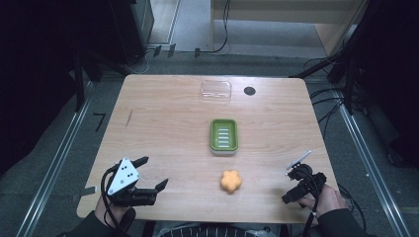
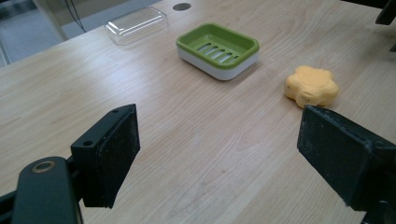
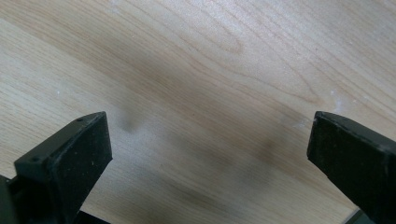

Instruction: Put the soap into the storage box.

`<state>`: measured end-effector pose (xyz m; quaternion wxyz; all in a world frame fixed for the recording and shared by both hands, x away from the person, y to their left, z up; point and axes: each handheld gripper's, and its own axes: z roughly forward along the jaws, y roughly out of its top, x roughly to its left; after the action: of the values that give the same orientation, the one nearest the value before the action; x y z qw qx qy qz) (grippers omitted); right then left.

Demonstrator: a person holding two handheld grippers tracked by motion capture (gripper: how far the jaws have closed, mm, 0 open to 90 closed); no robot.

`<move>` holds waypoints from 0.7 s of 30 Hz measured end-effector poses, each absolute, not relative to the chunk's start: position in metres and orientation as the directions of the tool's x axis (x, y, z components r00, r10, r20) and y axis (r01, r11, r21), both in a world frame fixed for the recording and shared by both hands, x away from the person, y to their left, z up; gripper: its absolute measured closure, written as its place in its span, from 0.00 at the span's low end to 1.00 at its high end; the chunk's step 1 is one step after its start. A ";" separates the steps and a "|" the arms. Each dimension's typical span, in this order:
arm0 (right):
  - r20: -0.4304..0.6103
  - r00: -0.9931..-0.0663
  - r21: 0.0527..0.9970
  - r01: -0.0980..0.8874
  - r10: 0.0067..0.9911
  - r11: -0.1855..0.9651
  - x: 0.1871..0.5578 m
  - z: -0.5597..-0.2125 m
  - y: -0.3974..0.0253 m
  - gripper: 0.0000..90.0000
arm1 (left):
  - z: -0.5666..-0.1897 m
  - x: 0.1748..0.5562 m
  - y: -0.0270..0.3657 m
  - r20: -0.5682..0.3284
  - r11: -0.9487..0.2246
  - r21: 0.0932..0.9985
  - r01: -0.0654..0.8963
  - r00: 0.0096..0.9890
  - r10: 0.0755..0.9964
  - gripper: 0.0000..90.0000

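While both jaws gape wide, left gripper (image 1: pixel 150 174) faces orange soap (image 1: pixel 230 181); right gripper (image 1: pixel 296 173) seemingly hovers.

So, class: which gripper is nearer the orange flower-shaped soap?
Roughly even; the right looks slightly nearer. The right gripper sits to the right of the soap, near the table edge; the left gripper sits to its left, jaws open.

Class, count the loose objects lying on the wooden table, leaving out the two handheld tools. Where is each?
3. A clear plastic lid lies near the far edge, a green soap dish sits mid-table, and an orange flower-shaped soap lies nearer the person, between the tools.
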<state>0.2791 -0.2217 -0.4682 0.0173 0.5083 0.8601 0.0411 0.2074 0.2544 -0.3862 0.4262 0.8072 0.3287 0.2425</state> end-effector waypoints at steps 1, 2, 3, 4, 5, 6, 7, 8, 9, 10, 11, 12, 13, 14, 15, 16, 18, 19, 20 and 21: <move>0.012 -0.483 0.088 0.873 0.876 0.480 0.279 -0.468 -0.222 0.00 | -0.386 0.207 0.254 0.111 -0.421 0.847 0.324 0.666 0.737 0.15; 0.011 -0.481 0.087 0.874 0.876 0.479 0.279 -0.468 -0.221 0.00 | -0.386 0.207 0.254 0.110 -0.420 0.848 0.324 0.667 0.737 0.15; 0.008 -0.485 0.089 0.871 0.875 0.482 0.279 -0.468 -0.221 0.00 | -0.386 0.207 0.255 0.109 -0.418 0.848 0.324 0.666 0.738 0.15; 0.006 -0.487 0.092 0.870 0.873 0.485 0.278 -0.467 -0.221 0.00 | -0.386 0.207 0.255 0.108 -0.416 0.850 0.324 0.665 0.739 0.15; 0.004 -0.488 0.094 0.869 0.873 0.486 0.278 -0.467 -0.221 0.00 | -0.386 0.207 0.255 0.108 -0.416 0.850 0.324 0.665 0.739 0.15; 0.004 -0.488 0.094 0.869 0.873 0.486 0.278 -0.467 -0.221 0.00 | -0.386 0.208 0.255 0.109 -0.417 0.850 0.323 0.666 0.738 0.15; 0.002 -0.487 0.093 0.869 0.873 0.485 0.278 -0.467 -0.221 0.00 | -0.386 0.208 0.255 0.108 -0.418 0.849 0.324 0.668 0.736 0.15; 0.003 -0.490 0.093 0.868 0.872 0.488 0.278 -0.467 -0.221 0.00 | -0.387 0.208 0.254 0.108 -0.418 0.848 0.324 0.668 0.736 0.15; 0.003 -0.490 0.091 0.868 0.872 0.488 0.278 -0.467 -0.220 0.00 | -0.387 0.208 0.255 0.109 -0.420 0.848 0.324 0.668 0.736 0.15; -0.003 -0.497 0.097 0.864 0.868 0.495 0.278 -0.467 -0.219 0.00 | -0.386 0.207 0.255 0.108 -0.417 0.850 0.322 0.667 0.737 0.15; -0.003 -0.497 0.097 0.864 0.868 0.495 0.278 -0.467 -0.219 0.00 | -0.386 0.207 0.255 0.108 -0.417 0.850 0.322 0.667 0.737 0.15; -0.006 -0.503 0.093 0.860 0.864 0.501 0.278 -0.467 -0.219 0.00 | -0.386 0.208 0.255 0.105 -0.411 0.852 0.324 0.663 0.741 0.15; -0.006 -0.503 0.093 0.860 0.864 0.501 0.278 -0.467 -0.219 0.00 | -0.386 0.208 0.255 0.106 -0.414 0.850 0.325 0.665 0.739 0.15; -0.005 -0.506 0.093 0.859 0.863 0.504 0.278 -0.467 -0.218 0.00 | -0.386 0.208 0.255 0.108 -0.417 0.849 0.324 0.667 0.737 0.15; -0.007 -0.506 0.093 0.858 0.862 0.505 0.278 -0.467 -0.219 0.00 | -0.386 0.208 0.254 0.110 -0.421 0.848 0.322 0.670 0.734 0.15; -0.006 -0.505 0.093 0.859 0.863 0.504 0.278 -0.467 -0.219 0.00 | -0.387 0.208 0.254 0.111 -0.424 0.846 0.323 0.671 0.733 0.15; -0.010 -0.512 0.100 0.854 0.859 0.511 0.278 -0.466 -0.217 0.00 | -0.386 0.208 0.255 0.106 -0.413 0.851 0.324 0.664 0.740 0.15; -0.010 -0.512 0.100 0.854 0.859 0.511 0.278 -0.466 -0.217 0.00 | -0.386 0.208 0.255 0.106 -0.413 0.851 0.324 0.664 0.740 0.15; -0.013 -0.520 0.101 0.849 0.854 0.518 0.278 -0.467 -0.216 0.00 | -0.386 0.208 0.255 0.104 -0.408 0.854 0.323 0.662 0.742 0.15; -0.013 -0.520 0.101 0.849 0.854 0.518 0.278 -0.467 -0.216 0.00 | -0.386 0.208 0.255 0.104 -0.408 0.854 0.323 0.662 0.742 0.15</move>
<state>0.2780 -0.2161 -0.4667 0.0303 0.4890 0.8708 0.0410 0.2080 0.2546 -0.3862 0.4314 0.8032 0.3314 0.2429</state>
